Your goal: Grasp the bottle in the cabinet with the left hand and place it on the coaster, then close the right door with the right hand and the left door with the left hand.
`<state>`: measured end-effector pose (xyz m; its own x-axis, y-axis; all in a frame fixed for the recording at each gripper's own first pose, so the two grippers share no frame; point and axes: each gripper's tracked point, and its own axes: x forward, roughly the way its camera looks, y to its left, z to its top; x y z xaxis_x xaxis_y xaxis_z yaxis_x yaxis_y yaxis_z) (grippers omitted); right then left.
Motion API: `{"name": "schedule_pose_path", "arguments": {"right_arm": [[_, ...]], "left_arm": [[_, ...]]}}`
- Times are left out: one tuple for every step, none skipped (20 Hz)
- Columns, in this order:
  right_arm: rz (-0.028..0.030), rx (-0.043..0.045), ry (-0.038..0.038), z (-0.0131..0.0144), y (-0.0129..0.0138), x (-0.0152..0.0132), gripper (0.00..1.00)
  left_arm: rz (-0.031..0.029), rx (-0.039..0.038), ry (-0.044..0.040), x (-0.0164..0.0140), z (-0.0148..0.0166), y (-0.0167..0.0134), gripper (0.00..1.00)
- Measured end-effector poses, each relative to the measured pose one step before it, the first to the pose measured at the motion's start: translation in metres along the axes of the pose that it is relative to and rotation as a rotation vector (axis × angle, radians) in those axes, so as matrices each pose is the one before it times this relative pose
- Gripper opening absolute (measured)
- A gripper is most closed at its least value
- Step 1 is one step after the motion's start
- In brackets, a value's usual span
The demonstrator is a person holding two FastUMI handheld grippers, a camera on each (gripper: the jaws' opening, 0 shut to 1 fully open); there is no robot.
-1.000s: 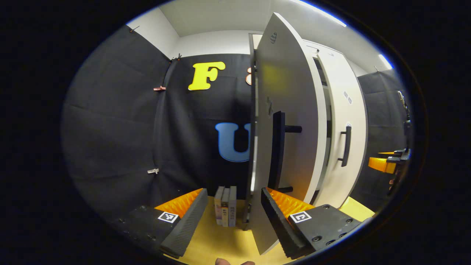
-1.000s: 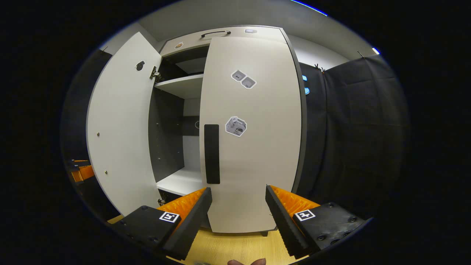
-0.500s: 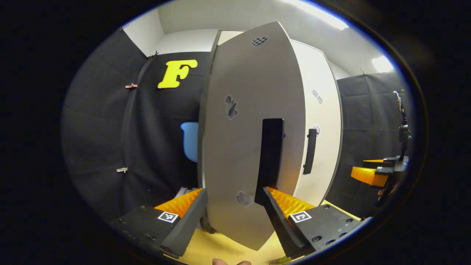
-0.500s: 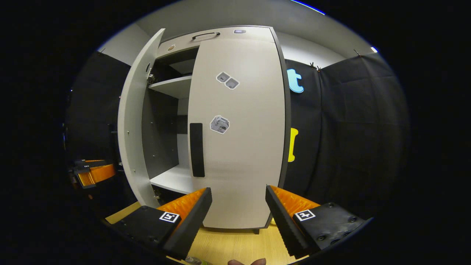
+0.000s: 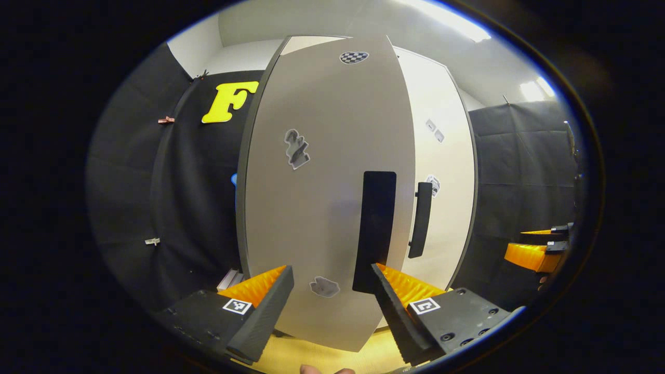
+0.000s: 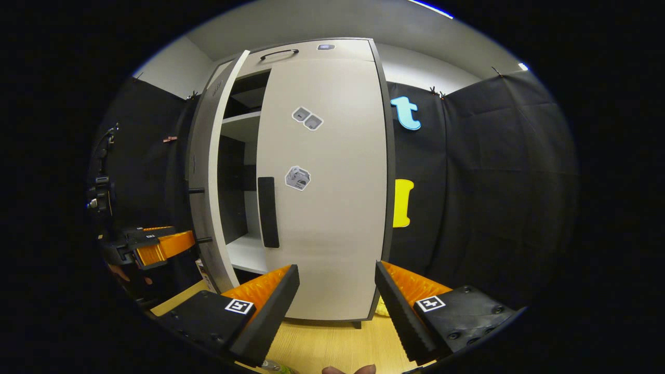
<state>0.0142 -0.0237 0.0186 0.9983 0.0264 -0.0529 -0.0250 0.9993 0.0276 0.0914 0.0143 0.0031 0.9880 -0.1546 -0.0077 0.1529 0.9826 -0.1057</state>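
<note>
- The cabinet [image 6: 332, 52] is a tall pale unit standing on a yellowish wooden table top [image 6: 322, 348], with black cloth walls behind and to either side
- The right door [image 6: 327, 197] lies flush against the cabinet front in the right gripper view; it carries a dark vertical handle [image 6: 267, 212] near its inner edge and three small stickers
- The left door [image 5: 322, 197] is partly open: in the right gripper view it stands at an angle to the front, with a gap through which a white shelf [image 6: 244, 254] and the dark interior show
- In the left gripper view the left door's outer face fills the middle, bearing a dark vertical handle [image 5: 375, 228], a checkered mark near the top and two stickers
- The bottle itself cannot be made out with certainty; only a sliver of something pale green shows at the bottom edge of the right gripper view, too small to identify, and the coaster cannot be told
- The left gripper [image 5: 332, 275] is held level, close in front of the left door, its fingers spread wide and grasping nothing; the handle's lower end shows just above its right finger, contact not discernible
- The right gripper [image 6: 336, 275] points at the lower part of the right door, set back from it, fingers wide apart and empty
- A fingertip [image 6: 348, 370] of the holding hand shows at the lower edge
</note>
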Motion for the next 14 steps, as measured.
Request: {"name": "schedule_pose_path", "arguments": {"right_arm": [[-0.00753,-0.00056,0.00288,-0.00054,-0.00233,-0.00178,0.97],[-0.00505,0.0027,0.00355,-0.00025,-0.002,-0.00281,0.97],[-0.00843,0.00378,0.00156,0.00002,-0.0026,-0.00223,0.97],[-0.00934,0.00427,0.00149,-0.00001,-0.00309,-0.00216,0.97],[-0.00788,0.00277,0.0004,0.00004,-0.00219,-0.00187,0.97],[-0.00827,0.00036,-0.00088,0.00053,-0.0028,-0.00407,0.97],[-0.0076,-0.00138,-0.00116,0.00057,-0.00239,-0.00219,0.97],[-0.00834,-0.00315,-0.00133,0.00042,-0.00296,-0.00239,0.97],[-0.00627,-0.00217,-0.00165,0.00084,-0.0024,-0.00123,0.97],[-0.00453,0.00096,0.00075,0.00079,-0.00195,-0.00178,0.97],[-0.00416,0.00377,0.00233,0.00038,-0.00197,-0.00102,0.97],[-0.00385,0.0053,-0.00008,0.00113,-0.00176,-0.00061,0.97],[-0.00163,0.00446,0.00018,0.00129,-0.00051,-0.00031,0.97],[-0.00125,0.00183,0.00001,0.00072,-0.00052,-0.00118,0.97]], "left_arm": [[0.00144,0.00356,-0.00076,0.00513,0.00047,-0.00288,0.95],[0.00217,0.00659,-0.00045,0.00556,-0.00094,-0.00267,0.95],[0.0012,0.00777,-0.00086,0.00526,0.00026,-0.00285,0.95],[0.00031,0.00661,-0.00079,0.00574,0.00012,-0.0032,0.95],[-0.00044,0.0056,0.00039,0.00505,0.00082,-0.00235,0.94],[-0.00023,0.00475,0.00248,0.00498,-0.00055,-0.0018,0.94],[0.00021,0.00617,0.0025,0.00489,0.00112,-0.0023,0.95],[0.00125,0.00731,0.0019,0.00466,0.00049,-0.00136,0.95],[0.00146,0.00744,0.00221,0.00457,0.00015,-0.00142,0.95],[0.00222,0.00507,0.00162,0.00392,0.00003,-0.00088,0.95],[0.00151,0.0033,0.00038,0.0029,0.00043,-0.00149,0.95],[0.00039,0.00131,0.00022,0.00154,0.00028,0.00028,0.95],[-0.00072,-0.00072,0.0019,0.00304,0.00017,-0.00102,0.95],[-0.00081,-0.00442,0.00141,0.00422,0.00013,-0.0008,0.92]]}}
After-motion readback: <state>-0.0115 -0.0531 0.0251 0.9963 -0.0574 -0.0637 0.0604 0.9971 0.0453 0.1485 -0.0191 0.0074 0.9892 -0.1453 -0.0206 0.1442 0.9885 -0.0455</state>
